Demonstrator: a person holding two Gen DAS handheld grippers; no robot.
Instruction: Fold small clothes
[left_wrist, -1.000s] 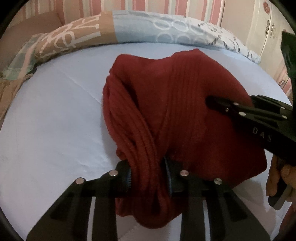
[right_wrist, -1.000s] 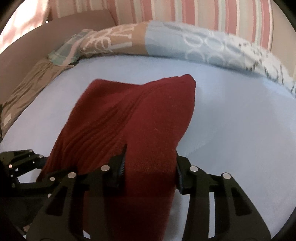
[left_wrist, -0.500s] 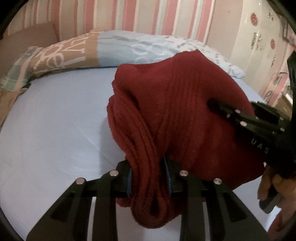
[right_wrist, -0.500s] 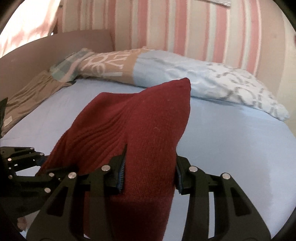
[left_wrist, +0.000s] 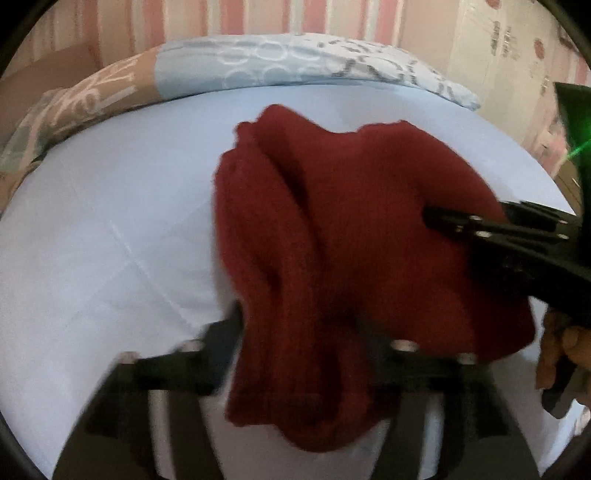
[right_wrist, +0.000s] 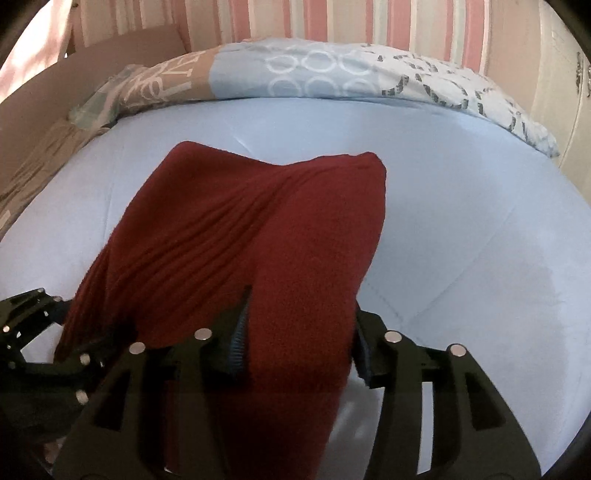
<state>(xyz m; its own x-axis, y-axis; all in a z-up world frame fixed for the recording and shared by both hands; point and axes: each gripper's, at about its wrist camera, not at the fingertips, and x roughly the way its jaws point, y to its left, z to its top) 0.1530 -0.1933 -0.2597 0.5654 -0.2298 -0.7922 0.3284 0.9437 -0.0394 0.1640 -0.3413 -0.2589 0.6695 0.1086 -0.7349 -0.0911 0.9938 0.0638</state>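
Item one: dark red knit garment (right_wrist: 258, 236), bunched and ribbed, lying on the pale blue bed sheet (right_wrist: 461, 184); it fills the centre of both wrist views.

Item two: my left tool (left_wrist: 299, 332), lower centre of its own view and blurred. Its jaws have just been opening; a thick fold of the knit lies between them, and I cannot tell whether the pads press on it.

Item three: my right tool (right_wrist: 299, 332), lower centre of its view. Its jaws have also just been opening, with the knit passing between them; here too I cannot tell if the pads bear on the cloth.

Item four: patterned pillow (right_wrist: 314, 70), along the top of the frame, at the sheet's far edge.

I see no containers.
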